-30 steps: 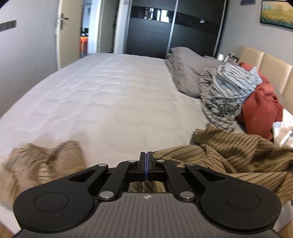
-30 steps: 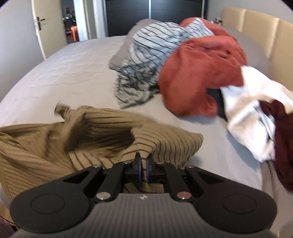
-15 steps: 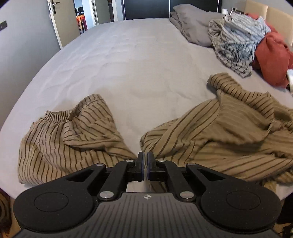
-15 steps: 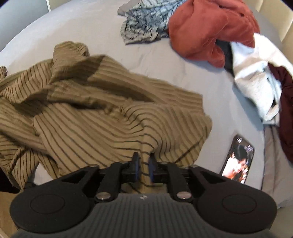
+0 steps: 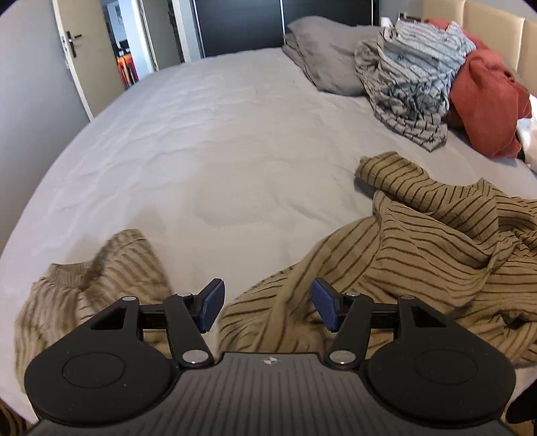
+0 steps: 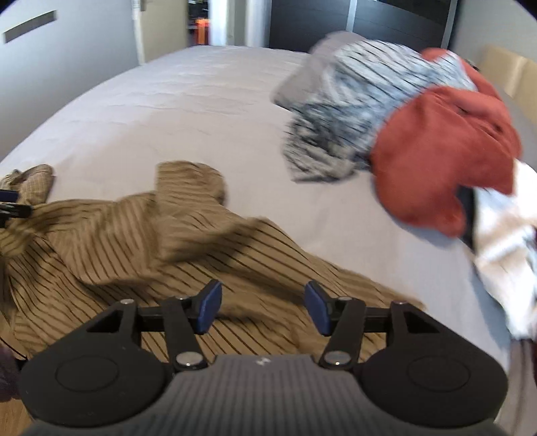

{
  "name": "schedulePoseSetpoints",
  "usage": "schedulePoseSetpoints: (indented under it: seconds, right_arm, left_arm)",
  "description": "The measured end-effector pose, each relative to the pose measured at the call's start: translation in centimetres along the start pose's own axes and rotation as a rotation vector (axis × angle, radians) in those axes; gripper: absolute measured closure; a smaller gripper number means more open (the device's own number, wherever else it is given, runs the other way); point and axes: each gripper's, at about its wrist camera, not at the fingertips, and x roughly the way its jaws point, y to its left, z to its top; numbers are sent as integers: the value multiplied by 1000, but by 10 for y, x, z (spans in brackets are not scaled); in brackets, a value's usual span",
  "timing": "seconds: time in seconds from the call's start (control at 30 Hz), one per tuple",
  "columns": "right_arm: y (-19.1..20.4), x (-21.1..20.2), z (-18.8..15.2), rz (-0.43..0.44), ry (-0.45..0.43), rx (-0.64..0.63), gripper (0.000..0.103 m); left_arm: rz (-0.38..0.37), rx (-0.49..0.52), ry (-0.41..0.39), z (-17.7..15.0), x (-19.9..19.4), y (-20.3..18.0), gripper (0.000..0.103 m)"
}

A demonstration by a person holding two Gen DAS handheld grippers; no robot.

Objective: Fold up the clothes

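Observation:
A tan garment with dark stripes [image 5: 419, 248] lies crumpled on the near side of the bed [image 5: 218, 141]. One part of it [image 5: 100, 281] lies apart at the near left. My left gripper [image 5: 267, 310] is open and empty just above its near edge. The same garment shows in the right wrist view [image 6: 151, 241]. My right gripper [image 6: 261, 308] is open and empty above the garment's near right part. One finger of the left gripper [image 6: 10, 201] shows at the left edge there.
A pile of clothes lies at the far right: a grey striped one [image 5: 409, 80], a rust red one [image 5: 486, 100] and a white one [image 6: 503, 268]. Grey pillows [image 5: 322, 50] lie behind. An open door [image 5: 80, 60] and a dark wardrobe [image 5: 268, 23] stand beyond the bed.
Both grippers were shut on the tan striped garment and have opened and let it go. It now lies on the bed. Both views have tilted up.

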Motion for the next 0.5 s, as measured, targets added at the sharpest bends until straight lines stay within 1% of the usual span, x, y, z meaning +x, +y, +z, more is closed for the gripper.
schedulePoseSetpoints:
  seconds: [0.13, 0.23, 0.3, 0.37, 0.4, 0.43, 0.47, 0.5]
  right_arm:
    - [21, 35, 24, 73, -11, -31, 40]
    - [39, 60, 40, 121, -5, -58, 34]
    - [51, 79, 48, 154, 16, -80, 32]
    - [63, 98, 51, 166, 63, -112, 33]
    - [68, 105, 51, 157, 85, -132, 34]
    - [69, 112, 50, 146, 106, -143, 40]
    - [71, 119, 49, 136, 127, -154, 69]
    - [72, 126, 48, 127, 148, -158, 87]
  left_arm:
    - [-29, 32, 39, 11, 29, -13, 47]
    - [-42, 23, 88, 13, 47, -16, 48]
    - [-60, 8, 121, 13, 57, -16, 57]
    - [-81, -9, 155, 11, 62, -13, 77]
    - [-83, -16, 167, 10, 64, -11, 80]
    - [-88, -27, 172, 10, 64, -8, 89]
    - [-96, -39, 173, 9, 63, -5, 98]
    - [-105, -51, 174, 9, 62, -1, 99]
